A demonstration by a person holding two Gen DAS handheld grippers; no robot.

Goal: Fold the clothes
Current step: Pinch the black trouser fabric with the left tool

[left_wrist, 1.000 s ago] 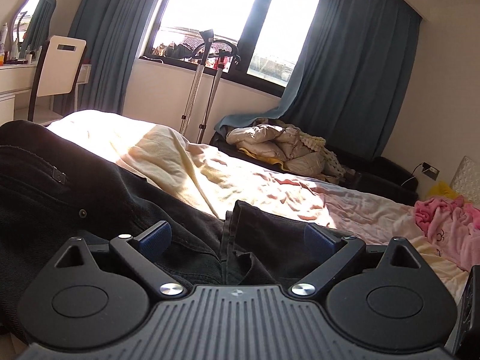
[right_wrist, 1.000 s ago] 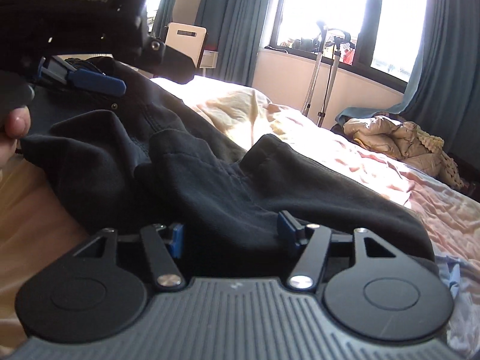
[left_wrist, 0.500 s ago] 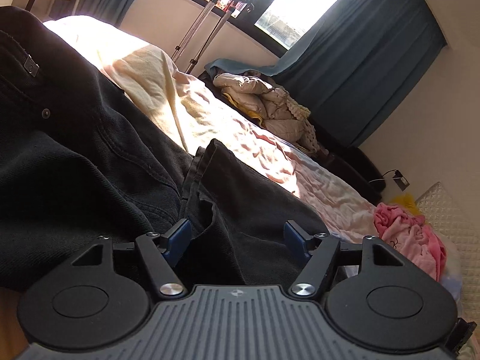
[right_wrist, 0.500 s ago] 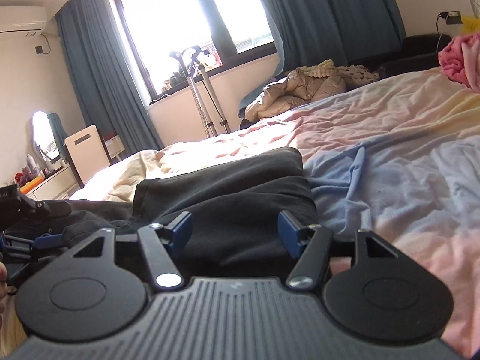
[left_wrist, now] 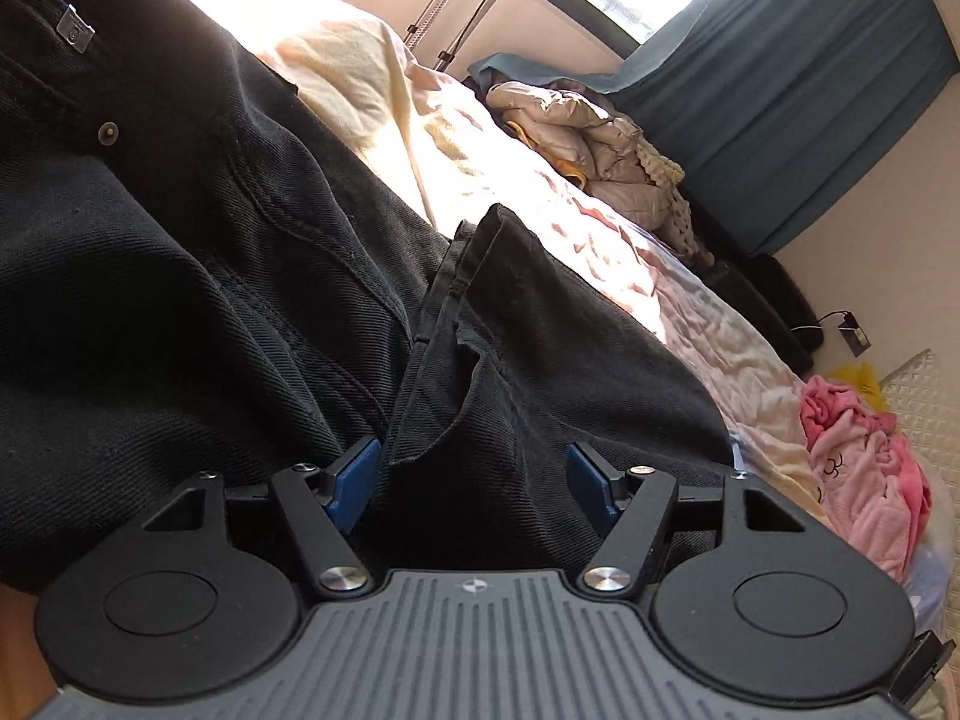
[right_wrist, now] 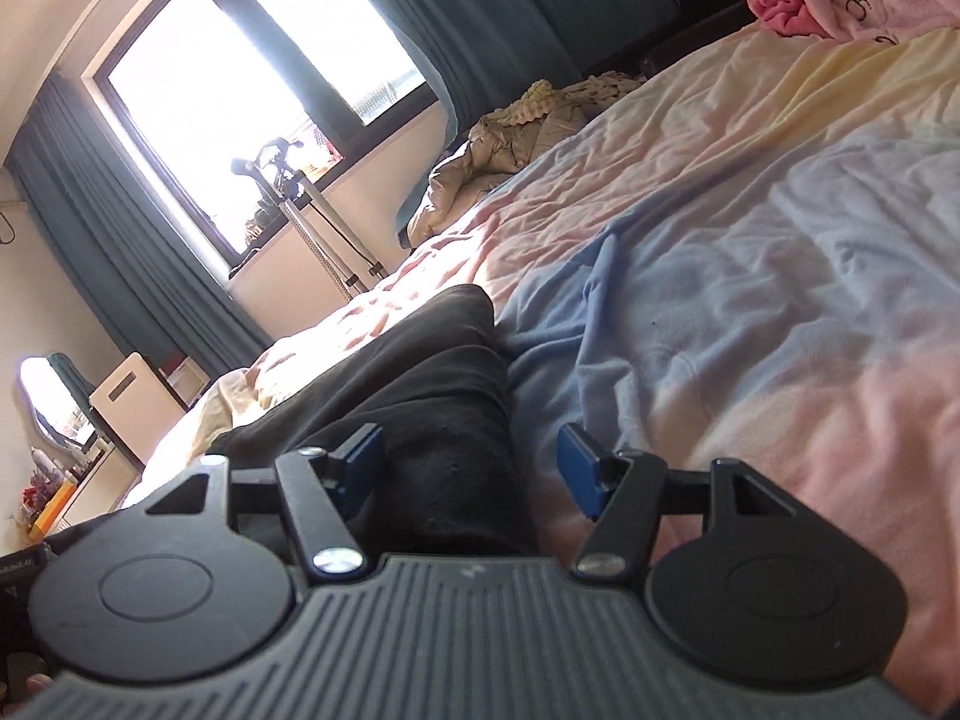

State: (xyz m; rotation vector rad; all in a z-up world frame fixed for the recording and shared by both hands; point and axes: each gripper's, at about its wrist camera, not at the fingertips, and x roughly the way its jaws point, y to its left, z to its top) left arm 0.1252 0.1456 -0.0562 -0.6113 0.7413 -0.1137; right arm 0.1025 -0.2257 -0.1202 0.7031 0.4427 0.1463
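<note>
Okay, my left gripper jaws gape around black jeans on the bed. Right gripper likewise. Heavy, limp denim; grab the hem.

The left gripper sits low over black jeans on the bed, its 2 blue pads spread with a thick fold of denim between them. A pink garment lies right; a beige jacket lies far.
</note>
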